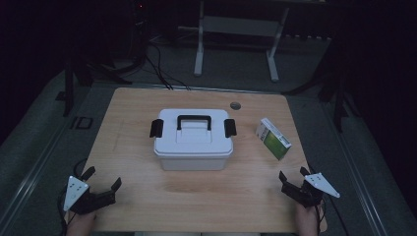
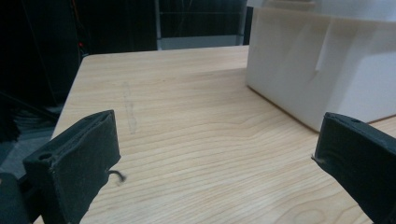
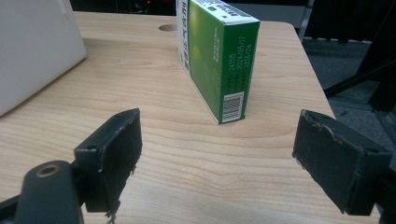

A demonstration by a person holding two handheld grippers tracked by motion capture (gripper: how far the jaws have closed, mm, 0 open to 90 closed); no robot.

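**Dark room, lit counter**

A dim room with stands and cables is surrounding the pale wooden counter (image 1: 147, 196). A white lidded box (image 1: 193, 142) is sitting at its centre; a green carton (image 1: 273, 138) is standing near the right edge. The left gripper (image 1: 102, 180) and right gripper (image 1: 293, 175) are hovering at the near corners, jaws apart, holding nothing.
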